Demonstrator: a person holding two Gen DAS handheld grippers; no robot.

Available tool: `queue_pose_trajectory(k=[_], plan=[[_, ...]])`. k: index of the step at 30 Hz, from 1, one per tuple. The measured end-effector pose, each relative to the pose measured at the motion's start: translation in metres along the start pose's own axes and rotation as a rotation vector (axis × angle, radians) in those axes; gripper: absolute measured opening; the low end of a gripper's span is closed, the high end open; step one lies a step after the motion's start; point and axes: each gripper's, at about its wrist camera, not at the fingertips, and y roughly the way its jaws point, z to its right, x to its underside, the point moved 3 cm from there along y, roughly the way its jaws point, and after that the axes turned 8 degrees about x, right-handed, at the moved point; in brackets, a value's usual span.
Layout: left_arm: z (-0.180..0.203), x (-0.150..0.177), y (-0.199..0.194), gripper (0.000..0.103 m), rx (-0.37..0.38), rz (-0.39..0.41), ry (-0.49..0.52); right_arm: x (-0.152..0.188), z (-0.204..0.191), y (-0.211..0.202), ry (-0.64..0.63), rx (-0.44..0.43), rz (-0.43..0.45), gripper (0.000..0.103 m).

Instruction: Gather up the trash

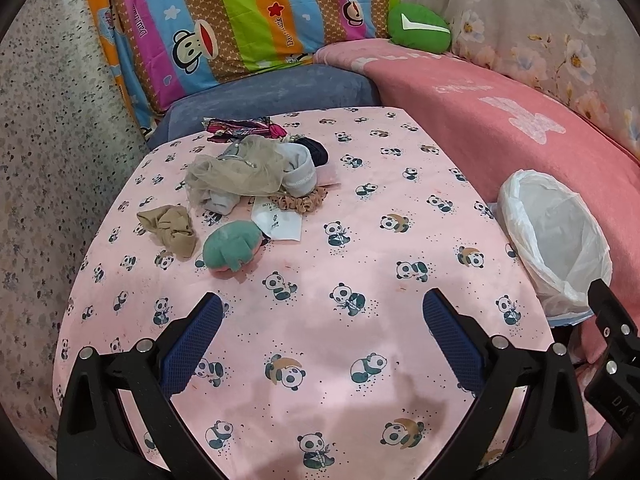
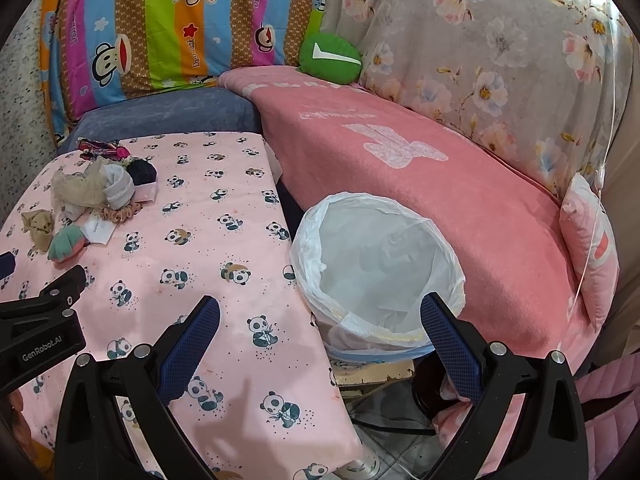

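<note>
On the panda-print table (image 1: 360, 240) lies a pile of clutter: a beige mesh cloth (image 1: 236, 170), a crumpled tan stocking (image 1: 170, 230), a green and pink soft lump (image 1: 232, 246), a white paper tag (image 1: 280, 222), a scrunchie (image 1: 298, 202) and a patterned wrapper (image 1: 240, 126). My left gripper (image 1: 322, 312) hovers open above the table's near half, well short of the pile. My right gripper (image 2: 320, 316) is open too, over the table's right edge and the near rim of the white-bagged bin (image 2: 376, 268). The bin looks empty. In the right wrist view the pile (image 2: 96, 196) sits far left.
A pink blanket (image 2: 440, 184) covers the couch behind the bin. A striped cartoon cushion (image 1: 240, 20), a green cushion (image 1: 418, 28) and a floral cover (image 2: 500, 60) line the back. A blue seat (image 1: 272, 88) lies beyond the table. A speckled wall (image 1: 48, 160) runs along the left.
</note>
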Motion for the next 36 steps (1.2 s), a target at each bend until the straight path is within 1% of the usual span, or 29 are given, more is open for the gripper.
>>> queue_pose_trajectory(k=[4, 7, 12, 18, 24, 26, 29, 33, 35, 36], plan=[[-0.020, -0.004, 0.006, 0.096, -0.002, 0.009, -0.027, -0.007, -0.012, -0.002, 0.005, -0.011, 0.018, 0.096], [-0.043, -0.008, 0.013, 0.096, -0.008, 0.005, -0.067, -0.013, -0.026, -0.002, -0.001, -0.033, 0.026, 0.096], [-0.091, -0.016, 0.028, 0.096, -0.059, -0.008, -0.158, -0.022, -0.056, 0.000, -0.019, -0.082, 0.029, 0.096], [-0.154, -0.026, 0.048, 0.096, -0.120, -0.026, -0.238, -0.031, -0.106, 0.006, -0.048, -0.165, 0.014, 0.096], [-0.210, -0.034, 0.070, 0.096, -0.152, -0.053, -0.323, -0.040, -0.162, 0.015, -0.084, -0.247, 0.000, 0.096], [-0.223, -0.037, 0.076, 0.096, -0.151, -0.054, -0.343, -0.043, -0.182, 0.018, -0.090, -0.283, -0.011, 0.096], [-0.238, -0.043, 0.085, 0.096, -0.149, -0.048, -0.346, -0.046, -0.210, 0.024, -0.101, -0.330, -0.031, 0.096], [-0.247, -0.047, 0.100, 0.095, -0.115, -0.058, -0.347, -0.048, -0.244, 0.033, -0.112, -0.384, -0.074, 0.087], [-0.248, -0.047, 0.108, 0.093, -0.089, -0.069, -0.349, -0.047, -0.259, 0.037, -0.115, -0.415, -0.103, 0.082], [-0.247, -0.046, 0.112, 0.091, -0.078, -0.075, -0.348, -0.047, -0.265, 0.039, -0.114, -0.431, -0.117, 0.080]])
